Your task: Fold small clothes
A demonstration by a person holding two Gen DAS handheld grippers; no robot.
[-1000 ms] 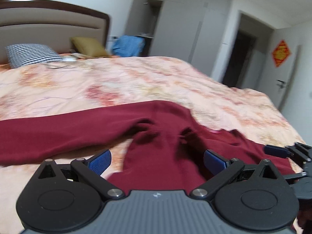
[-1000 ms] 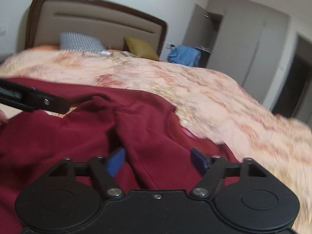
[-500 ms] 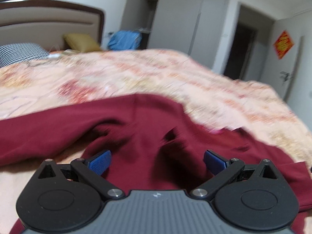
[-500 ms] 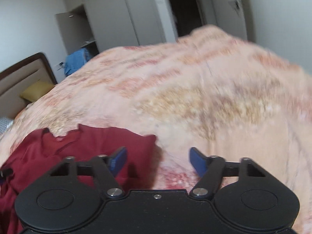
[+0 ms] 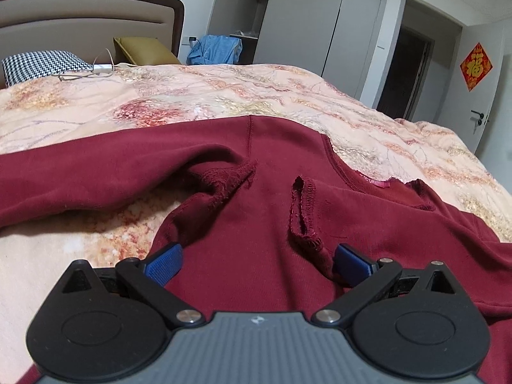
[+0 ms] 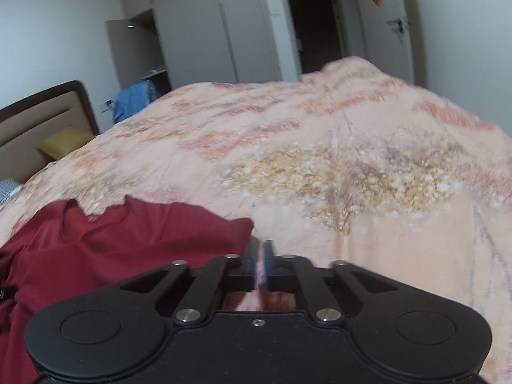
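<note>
We see the right gripper (image 6: pixel 263 260) has closed its fingers since a moment ago, apparently pinching the bedspread (image 6: pixel 352 166); left gripper (image 5: pixel 257 260) stays wide open over the red sweater (image 5: pixel 272 211), sleeve stretching toward the bed's left edge.

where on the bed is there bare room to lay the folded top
Bare quilt runs right of the red top, toward the foot of the bed. Another free patch lies between the top's far edge and the pillows. A small gap sits under the sleeve. The near middle is crowded with cloth.
</note>
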